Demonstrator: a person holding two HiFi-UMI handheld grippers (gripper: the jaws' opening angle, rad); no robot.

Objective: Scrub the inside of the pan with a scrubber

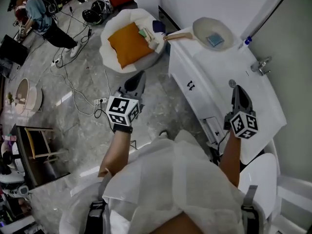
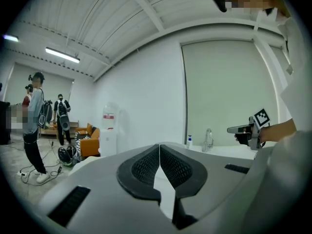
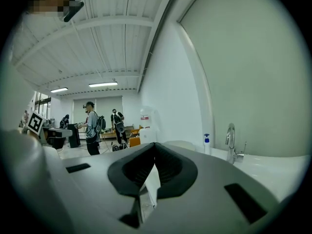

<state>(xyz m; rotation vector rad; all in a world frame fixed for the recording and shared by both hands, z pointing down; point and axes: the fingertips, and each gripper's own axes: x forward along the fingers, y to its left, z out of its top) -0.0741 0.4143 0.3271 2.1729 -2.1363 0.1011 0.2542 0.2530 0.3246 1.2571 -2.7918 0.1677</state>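
A pale pan (image 1: 213, 33) with a wooden handle (image 1: 178, 36) rests at the far end of the white counter (image 1: 219, 69). A blue scrubber (image 1: 214, 39) lies inside it. My left gripper (image 1: 138, 78) hovers over the floor, left of the counter, shut and empty. My right gripper (image 1: 238, 90) is above the counter near the drain (image 1: 232, 83), also shut with nothing between its pads. Both are well short of the pan. In the left gripper view the jaws (image 2: 159, 152) meet in a closed line. The right gripper view shows the same for its jaws (image 3: 155, 152).
A faucet (image 1: 261, 66) and a soap bottle (image 1: 247, 40) stand on the counter's right side. A white beanbag (image 1: 117, 57) with an orange cushion (image 1: 127, 44) sits left of the pan. Cables and a power strip (image 1: 100, 101) lie on the floor. A person (image 1: 41, 16) stands far left.
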